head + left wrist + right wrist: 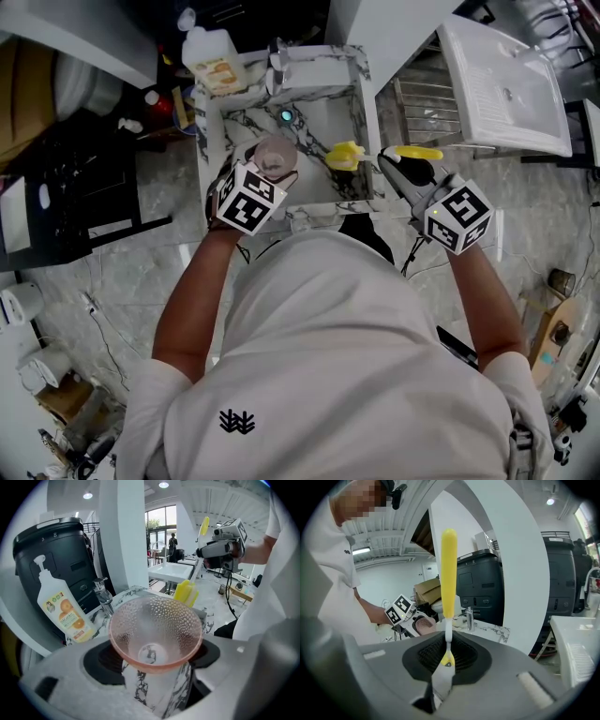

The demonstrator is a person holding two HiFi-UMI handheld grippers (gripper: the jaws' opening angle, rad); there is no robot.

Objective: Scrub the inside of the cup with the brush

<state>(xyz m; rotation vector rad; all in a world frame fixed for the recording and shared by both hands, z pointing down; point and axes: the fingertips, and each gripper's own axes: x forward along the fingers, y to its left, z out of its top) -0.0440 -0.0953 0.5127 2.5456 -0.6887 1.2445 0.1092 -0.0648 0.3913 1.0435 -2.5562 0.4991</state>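
Since the jaws of the left gripper (155, 660) stand wide, clamping the cup (157, 620) between them, while the right gripper (446, 667) pinches only the thin stem of the brush (449, 573), hard scrubbing could twist it loose.

The sink basin (367, 112) stood open through its middle and far part, a free way down between the cup (275, 157) at its near left and the yellow sponge (345, 156) at its right. The faucet (278, 58) and soap bottle (217, 58) blocked the far rim, left of centre.
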